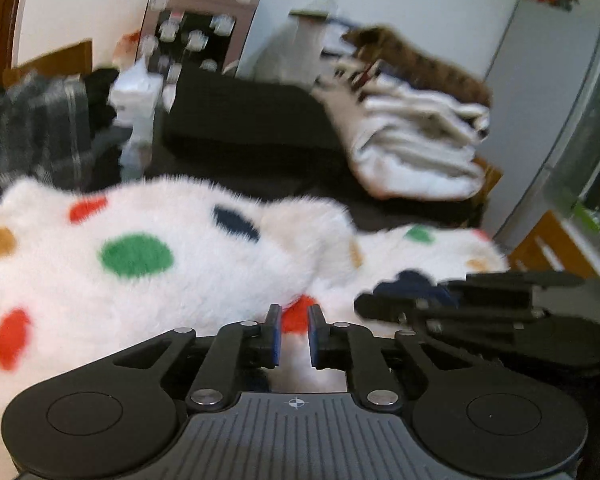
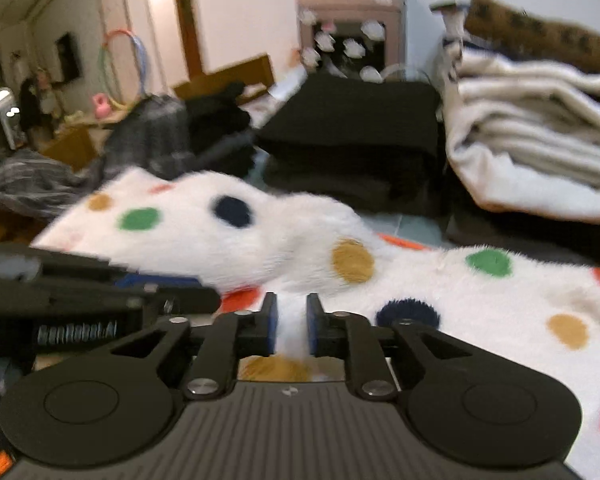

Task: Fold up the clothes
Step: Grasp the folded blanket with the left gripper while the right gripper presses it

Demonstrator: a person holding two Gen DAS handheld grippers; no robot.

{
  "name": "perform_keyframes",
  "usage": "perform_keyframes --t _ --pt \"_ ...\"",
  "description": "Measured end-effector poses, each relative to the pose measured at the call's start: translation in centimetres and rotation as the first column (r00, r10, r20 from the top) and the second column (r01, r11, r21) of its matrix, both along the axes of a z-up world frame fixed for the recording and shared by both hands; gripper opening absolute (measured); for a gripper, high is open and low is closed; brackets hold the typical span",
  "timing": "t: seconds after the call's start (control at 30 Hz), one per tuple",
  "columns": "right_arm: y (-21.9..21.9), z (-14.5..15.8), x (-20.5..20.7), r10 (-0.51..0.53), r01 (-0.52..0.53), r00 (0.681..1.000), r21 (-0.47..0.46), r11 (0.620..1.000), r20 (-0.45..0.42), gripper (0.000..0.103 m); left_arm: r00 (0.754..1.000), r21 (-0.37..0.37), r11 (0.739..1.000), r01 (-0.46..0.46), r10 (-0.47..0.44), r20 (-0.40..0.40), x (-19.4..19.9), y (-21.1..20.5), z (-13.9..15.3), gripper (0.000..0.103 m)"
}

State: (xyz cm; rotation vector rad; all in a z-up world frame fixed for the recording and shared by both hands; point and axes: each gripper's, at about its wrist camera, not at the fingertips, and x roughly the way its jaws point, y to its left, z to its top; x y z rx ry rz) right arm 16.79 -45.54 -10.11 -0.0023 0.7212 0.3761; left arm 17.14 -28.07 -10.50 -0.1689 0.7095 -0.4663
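- The left gripper (image 1: pixel 293 334) has its jaws slightly apart, white fleece (image 1: pixel 148 280) between them; the pads look clear of it, so nothing seems gripped.
- The right gripper (image 2: pixel 291 330) stands the same, a narrow gap over fleece (image 2: pixel 480 312).
- The fleece lies just ahead of and under both, the grippers side by side.
- Step, as I judge: letting go after a fold. Next: back off, pick a new edge.

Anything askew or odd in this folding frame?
The white spotted fleece lies bunched, with a raised hump rather than flat. Behind it, the stacked white blankets lean unevenly. Nothing looks spilled or damaged.
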Motion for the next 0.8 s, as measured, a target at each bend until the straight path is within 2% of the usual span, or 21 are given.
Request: perform_keyframes --t 0.17,0.23,0.37,0.5,0.57,0.73,0.8 --pt "0.7 0.9 -3.9 0.076 -0.076 0.997 -0.027 0.997 -0.009 0.023 0.998 0.021 0.998 0.065 -0.065 0.018 -3.3 -0.2 1.1 0.015" --pt "1.3 0.5 -5.3 0.103 -0.104 0.995 -0.061 0.993 -0.017 0.023 0.996 0.046 0.995 0.086 -0.086 -0.003 -4.1 -0.5 0.3 0.015" --pt "2.7 -1.7 -5.9 0.130 -0.137 0.990 -0.140 0.981 -0.055 0.020 0.992 0.089 0.992 0.085 -0.076 -0.101 -3.6 -0.9 -2.7 0.015" --pt "3.1 -3.9 -5.5 0.144 -0.154 0.987 -0.167 0.974 -0.069 0.020 0.989 0.124 0.987 0.098 -0.083 -0.123 -2.8 -1.3 -4.5 0.015" --pt "3.1 -3.6 -5.6 0.147 -0.155 0.987 -0.167 0.974 -0.064 0.020 0.989 0.118 0.988 0.097 -0.082 -0.122 -2.7 -1.3 -4.1 0.014" --pt "3.1 -0.5 -6.9 0.160 -0.163 0.987 -0.146 0.976 -0.028 0.020 0.996 0.050 0.997 0.059 -0.056 -0.067 -4.2 0.3 -1.6 0.017" --pt "3.2 0.4 -7.7 0.184 -0.184 0.983 -0.149 0.972 -0.016 0.020 0.999 0.028 0.999 0.035 -0.034 -0.042 -5.0 1.5 -0.4 0.028"
